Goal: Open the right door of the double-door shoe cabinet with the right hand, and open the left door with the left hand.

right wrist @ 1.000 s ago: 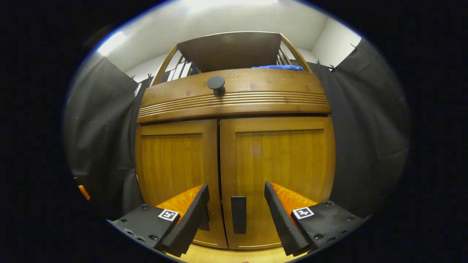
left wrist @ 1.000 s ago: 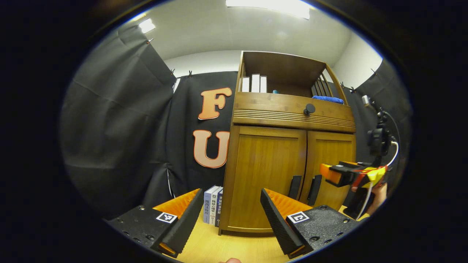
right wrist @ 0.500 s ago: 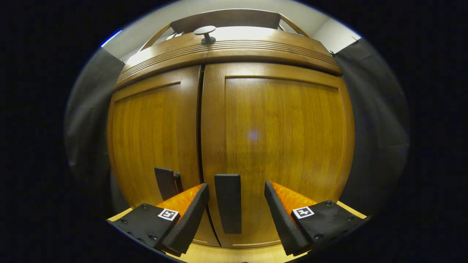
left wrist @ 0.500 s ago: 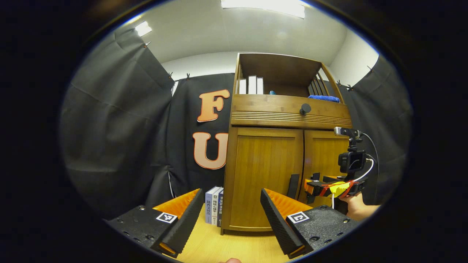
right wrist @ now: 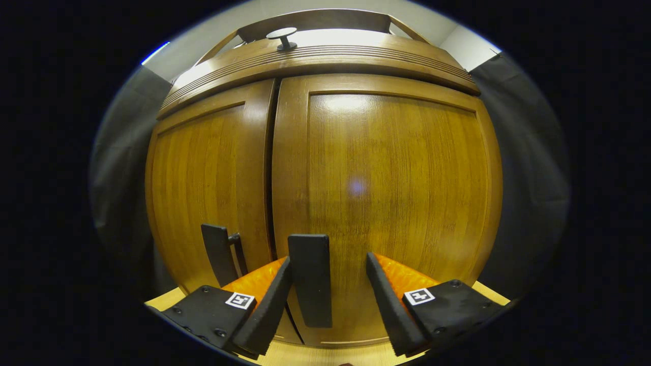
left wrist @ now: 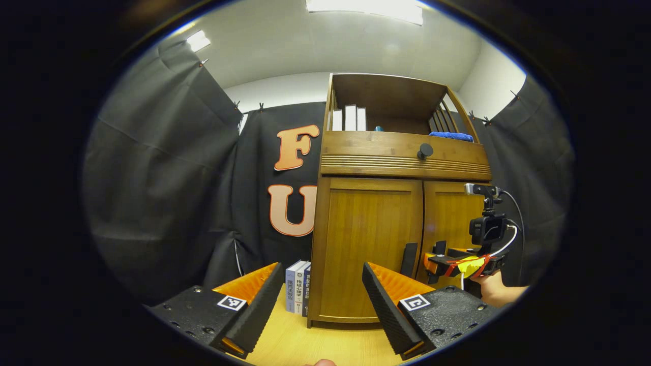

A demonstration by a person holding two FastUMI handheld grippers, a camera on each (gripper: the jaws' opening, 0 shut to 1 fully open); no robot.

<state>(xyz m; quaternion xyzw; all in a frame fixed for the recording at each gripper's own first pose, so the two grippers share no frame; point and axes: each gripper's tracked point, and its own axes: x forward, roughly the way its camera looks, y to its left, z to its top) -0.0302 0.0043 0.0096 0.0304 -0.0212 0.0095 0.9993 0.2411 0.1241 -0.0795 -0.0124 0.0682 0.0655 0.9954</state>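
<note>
Right gripper view: right gripper [right wrist: 325, 300] spread wide, straddling right door [right wrist: 386, 203] handle [right wrist: 310, 279] — no grip. Left door [left wrist: 368, 244] shut beside it. Left gripper [left wrist: 321, 305] wide, short of cabinet [left wrist: 402, 152].

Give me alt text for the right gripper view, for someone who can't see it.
The right gripper is open, close up to the cabinet's shut right door, with that door's handle standing between its fingers, nearer the left one. To the left is the shut left door with its own handle; a knob sits on the drawer above.
</note>
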